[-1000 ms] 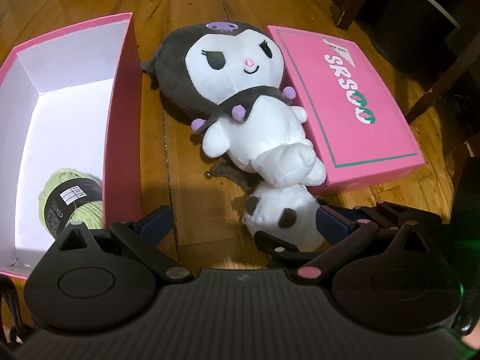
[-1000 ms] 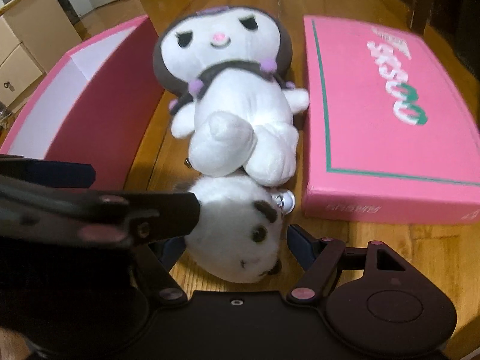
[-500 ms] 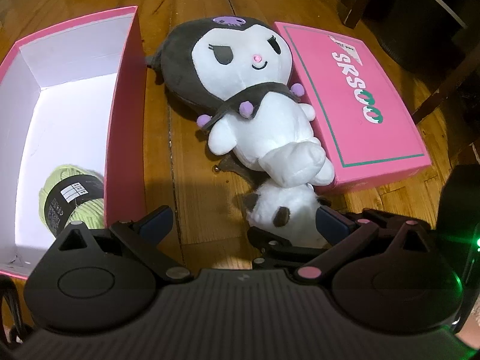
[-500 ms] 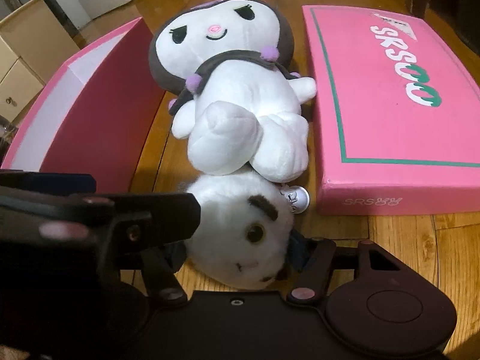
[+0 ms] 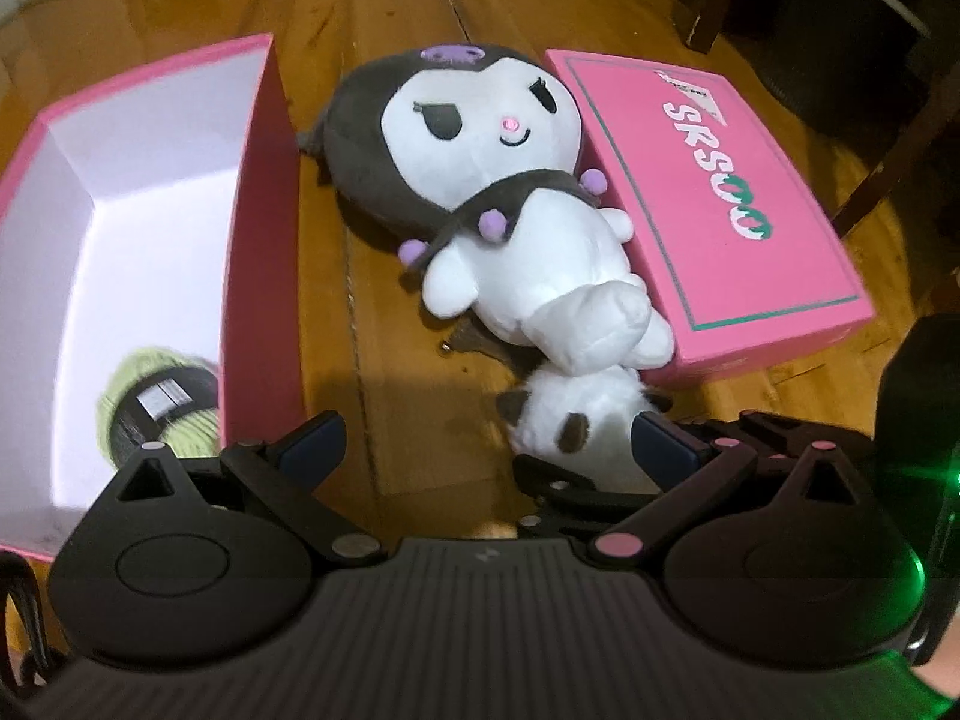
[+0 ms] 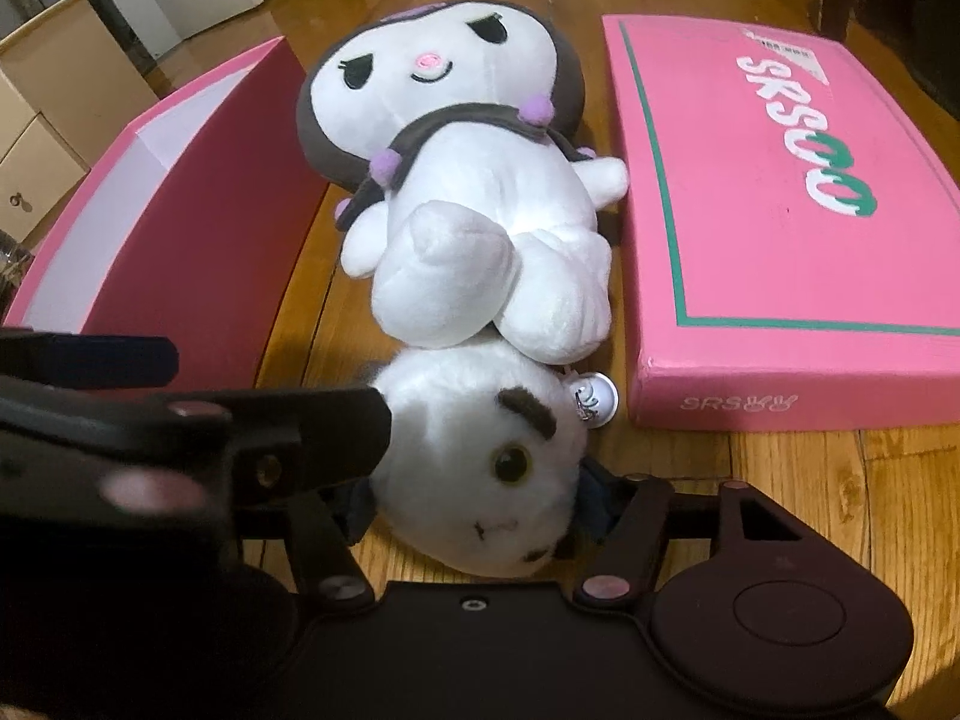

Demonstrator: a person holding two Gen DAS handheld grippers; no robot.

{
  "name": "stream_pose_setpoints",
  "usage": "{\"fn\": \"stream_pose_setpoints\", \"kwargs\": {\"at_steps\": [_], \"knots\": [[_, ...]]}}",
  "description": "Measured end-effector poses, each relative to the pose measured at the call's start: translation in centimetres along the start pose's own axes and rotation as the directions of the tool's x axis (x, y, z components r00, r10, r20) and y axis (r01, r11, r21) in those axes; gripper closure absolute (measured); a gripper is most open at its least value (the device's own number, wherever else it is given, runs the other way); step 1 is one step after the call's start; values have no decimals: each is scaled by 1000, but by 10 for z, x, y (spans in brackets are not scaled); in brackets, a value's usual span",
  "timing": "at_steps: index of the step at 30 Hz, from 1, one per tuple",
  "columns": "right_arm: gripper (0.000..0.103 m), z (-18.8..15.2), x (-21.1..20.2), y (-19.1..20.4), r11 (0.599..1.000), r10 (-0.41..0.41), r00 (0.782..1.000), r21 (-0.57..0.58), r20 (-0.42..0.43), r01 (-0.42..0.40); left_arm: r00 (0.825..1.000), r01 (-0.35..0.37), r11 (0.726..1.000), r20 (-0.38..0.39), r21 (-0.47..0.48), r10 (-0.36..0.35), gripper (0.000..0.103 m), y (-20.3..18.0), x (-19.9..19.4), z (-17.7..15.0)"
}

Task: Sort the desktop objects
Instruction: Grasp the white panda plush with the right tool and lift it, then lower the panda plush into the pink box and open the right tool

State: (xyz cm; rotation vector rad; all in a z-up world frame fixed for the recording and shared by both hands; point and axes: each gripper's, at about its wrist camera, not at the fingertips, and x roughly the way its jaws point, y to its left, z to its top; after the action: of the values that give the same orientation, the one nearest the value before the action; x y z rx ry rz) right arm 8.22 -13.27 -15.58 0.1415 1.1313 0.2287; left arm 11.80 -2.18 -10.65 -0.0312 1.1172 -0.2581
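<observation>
My right gripper [image 6: 474, 504] is clamped on the small plush [image 6: 480, 468]; the open box [image 5: 150, 276] lies left, where my left gripper [image 5: 486, 444] hangs spread.

The open box [image 5: 258, 228] stood at the left of the desk [image 5: 390, 12], with a yarn ball [image 5: 159, 414] inside its near end. The large plush doll [image 5: 516, 210] lay between the box and the lid [image 5: 708, 204] at right. The small plush toy [image 6: 480, 468] lay nearest, touching the doll's feet.

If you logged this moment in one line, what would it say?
right hand-held gripper: shut on small white plush | left hand-held gripper: open, idle | big plush: on floor between open box and lid
</observation>
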Motion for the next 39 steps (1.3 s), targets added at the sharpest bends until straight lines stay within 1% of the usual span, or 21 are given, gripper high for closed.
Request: {"fn": "stream_pose_setpoints", "kwargs": {"at_steps": [5,8,10,12,14,15,18,21,23,27,29,31,32,34,35,37,39], "knots": [[30,6,-4,1,1000,-5,1000,3,8,5,999,39,998,-2,-42,-39,0,6,-1,0],[30,8,-7,-2,1000,12,1000,25,21,-12,1000,12,998,28,-56,-11,0,13,-11,0],[29,9,-7,-4,999,13,1000,33,27,-14,999,14,998,53,-58,-11,0,15,-17,1],[29,6,-3,-4,999,14,999,34,33,-15,998,34,996,62,-79,-29,0,18,-19,3],[30,3,-2,-3,999,12,999,31,44,-14,997,64,994,45,-90,-60,0,18,-15,3],[33,2,-4,-3,1000,11,999,28,51,-12,997,77,993,34,-92,-74,0,18,-12,2],[37,0,-10,0,1000,7,997,16,73,-8,997,80,994,23,-79,-79,0,14,-8,1],[37,-3,-16,2,1000,3,995,6,96,-4,996,77,995,53,-71,-73,0,9,-12,-1],[37,-5,-20,4,1000,1,994,-2,111,-1,995,81,996,67,-43,-78,0,2,-16,-3],[37,-8,-30,7,1000,-3,989,-17,145,5,993,106,994,47,-13,-105,0,-4,-17,-3],[37,-9,-38,8,1000,-3,985,-25,171,7,994,101,995,46,-19,-100,0,-3,-20,-2],[38,-6,-47,9,1000,11,982,-27,186,-6,996,55,998,69,-17,-53,0,-3,-29,0],[38,-5,-51,9,999,14,981,-35,193,-7,996,20,1000,84,-19,-18,0,-3,-33,1],[38,-2,-59,11,999,19,978,-51,208,-9,993,-31,999,116,-25,34,0,-3,-42,5],[38,0,-62,14,998,18,977,-59,214,-5,991,-23,999,129,-35,28,0,-2,-48,7],[38,5,-65,22,997,23,974,-74,223,-6,989,20,998,145,-66,-10,0,4,-61,10],[37,5,-70,30,995,34,972,-99,232,-11,986,39,995,166,-96,-22,0,10,-78,14]]}}
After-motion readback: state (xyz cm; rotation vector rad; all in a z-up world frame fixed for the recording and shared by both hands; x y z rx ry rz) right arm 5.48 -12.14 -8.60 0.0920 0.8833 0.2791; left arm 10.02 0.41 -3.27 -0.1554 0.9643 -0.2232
